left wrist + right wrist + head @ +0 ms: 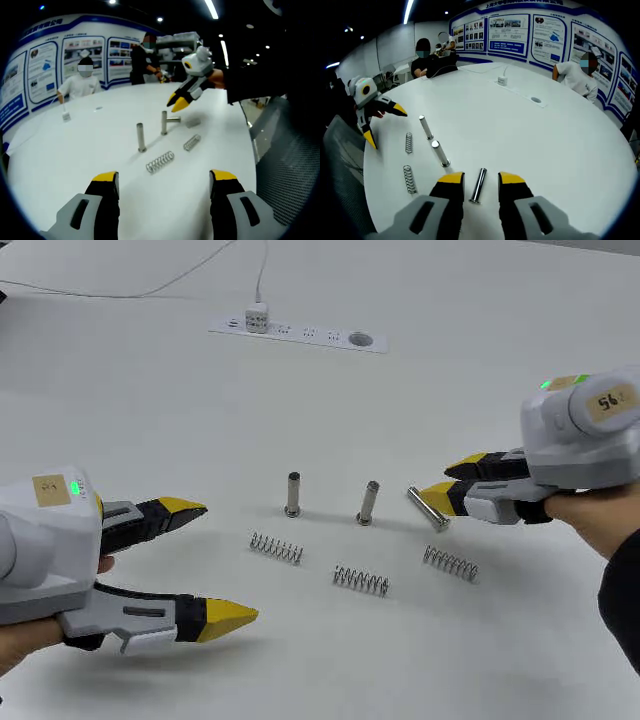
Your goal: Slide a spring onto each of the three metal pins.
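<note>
Two metal pins (293,494) (368,502) stand upright mid-table on their flanged bases. A third pin (428,509) lies tilted on the table, and my right gripper (452,480) is open with a jaw on each side of it. In the right gripper view that pin (479,184) has a gap to both jaws. Three springs (276,548) (361,581) (450,563) lie in a row in front of the pins. My left gripper (215,560) hovers wide open, holding nothing, left of the springs. From the left gripper view the nearest spring (160,162) lies ahead of it.
A white power strip (300,333) with a plugged-in adapter (257,316) and a cable lies at the back of the white table (120,410). People sit and stand at the far side of the table (80,82). The table's edge (252,150) is close by.
</note>
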